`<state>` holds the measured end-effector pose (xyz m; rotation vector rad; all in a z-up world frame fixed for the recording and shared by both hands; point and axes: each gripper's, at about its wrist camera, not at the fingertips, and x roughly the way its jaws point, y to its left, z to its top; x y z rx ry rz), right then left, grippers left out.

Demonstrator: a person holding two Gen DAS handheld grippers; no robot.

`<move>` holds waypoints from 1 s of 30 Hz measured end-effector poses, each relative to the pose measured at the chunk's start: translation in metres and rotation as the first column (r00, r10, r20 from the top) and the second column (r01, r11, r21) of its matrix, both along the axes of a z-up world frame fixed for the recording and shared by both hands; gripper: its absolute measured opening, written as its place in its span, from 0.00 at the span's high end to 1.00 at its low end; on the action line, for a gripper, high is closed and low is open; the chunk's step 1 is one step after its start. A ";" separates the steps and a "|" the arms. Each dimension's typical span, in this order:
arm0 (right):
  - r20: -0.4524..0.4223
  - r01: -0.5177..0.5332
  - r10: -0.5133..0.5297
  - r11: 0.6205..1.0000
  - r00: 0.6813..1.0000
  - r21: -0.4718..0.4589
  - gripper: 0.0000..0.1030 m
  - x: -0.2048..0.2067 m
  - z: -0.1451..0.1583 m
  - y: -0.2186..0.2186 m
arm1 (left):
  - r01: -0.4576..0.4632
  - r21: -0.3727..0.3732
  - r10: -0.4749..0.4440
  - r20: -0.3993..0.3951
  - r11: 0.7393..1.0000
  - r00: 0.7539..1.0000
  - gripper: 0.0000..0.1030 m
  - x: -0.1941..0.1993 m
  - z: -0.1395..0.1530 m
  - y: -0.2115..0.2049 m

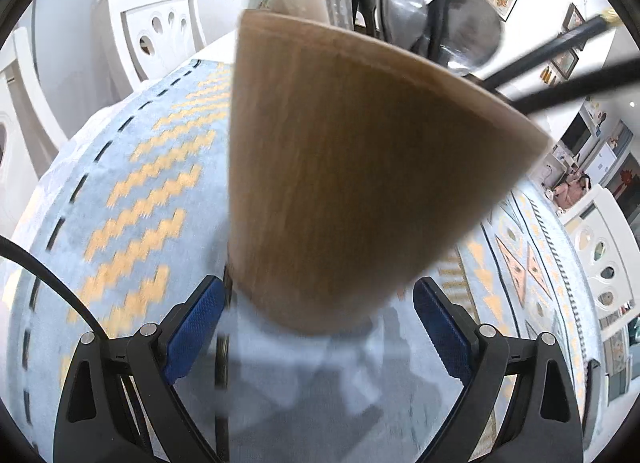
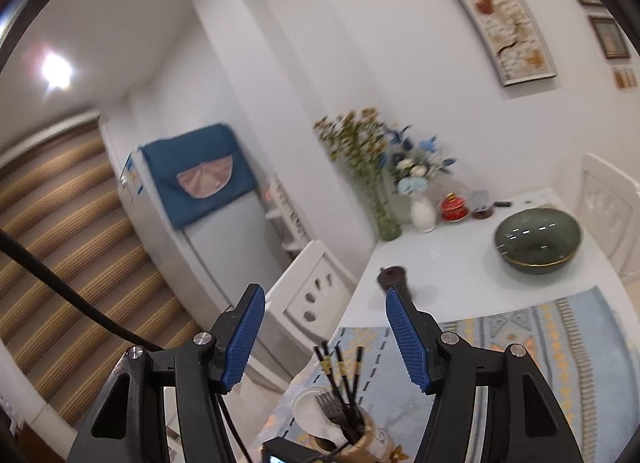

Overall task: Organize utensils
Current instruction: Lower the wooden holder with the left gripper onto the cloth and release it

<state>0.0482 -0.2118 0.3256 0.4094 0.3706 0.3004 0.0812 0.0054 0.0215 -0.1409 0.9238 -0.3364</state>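
While the wooden utensil holder [image 1: 360,183] sits on the patterned placemat [image 1: 132,199] right between the left tool's [image 1: 320,327] blue pads, I honestly can't tell from the blurry left wrist view whether those pads are pressing its base or just flanking it. It's a tan, wood-grain cup, upright on the mat, and it looks well stocked: black chopsticks [image 2: 340,379] fanning out, a dark fork [image 2: 332,409], a white spoon [image 2: 316,407] and a metal spoon bowl [image 1: 472,27] poking above the rim.

From the right tool [image 2: 324,335] the holder lies below and slightly ahead, near the bottom of its view, chopsticks pointing up toward it. That tool is released, jaws wide with nothing between them (only the room behind). So the left hand is the nearer one by far.

Farther out on the white counter [image 2: 448,263]: a dark green bowl [image 2: 538,241], a vase of flowers [image 2: 380,179] and a small red pot [image 2: 454,207].
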 end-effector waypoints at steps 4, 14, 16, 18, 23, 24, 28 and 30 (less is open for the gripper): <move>-0.008 0.051 -0.052 0.999 0.999 -0.011 0.38 -0.033 0.008 -0.009 | 0.014 -0.019 -0.014 -0.022 1.000 1.000 0.08 -0.030 0.007 0.005; -0.153 0.096 -0.130 0.973 0.980 -0.211 0.34 -0.099 -0.032 0.029 | 0.041 0.062 -0.047 0.099 0.997 0.994 0.07 -0.085 0.072 0.024; -0.193 0.103 -0.164 0.950 0.967 -0.294 0.34 -0.108 -0.048 0.044 | 0.038 0.081 -0.049 0.142 0.996 0.989 0.07 -0.090 0.089 0.031; -0.236 0.108 -0.213 0.913 0.948 -0.393 0.34 -0.116 -0.066 0.061 | 0.033 0.118 -0.055 0.184 0.993 0.981 0.07 -0.099 0.105 0.033; -0.314 0.036 -0.259 0.821 0.913 -0.570 0.34 -0.132 -0.106 0.100 | -0.007 0.239 -0.061 0.275 0.971 0.960 0.06 -0.117 0.140 0.035; -0.318 0.026 -0.264 0.804 0.911 -0.594 0.34 -0.136 -0.112 0.106 | -0.023 0.255 -0.053 0.285 0.967 0.957 0.06 -0.120 0.146 0.037; -0.319 -0.004 -0.253 0.778 0.913 -0.628 0.34 -0.154 -0.124 0.123 | -0.066 0.257 -0.016 0.303 0.964 0.953 0.06 -0.132 0.167 0.052; -0.320 0.000 -0.253 0.785 0.913 -0.619 0.34 -0.158 -0.125 0.126 | -0.093 0.262 0.003 0.327 0.961 0.945 0.06 -0.141 0.176 0.059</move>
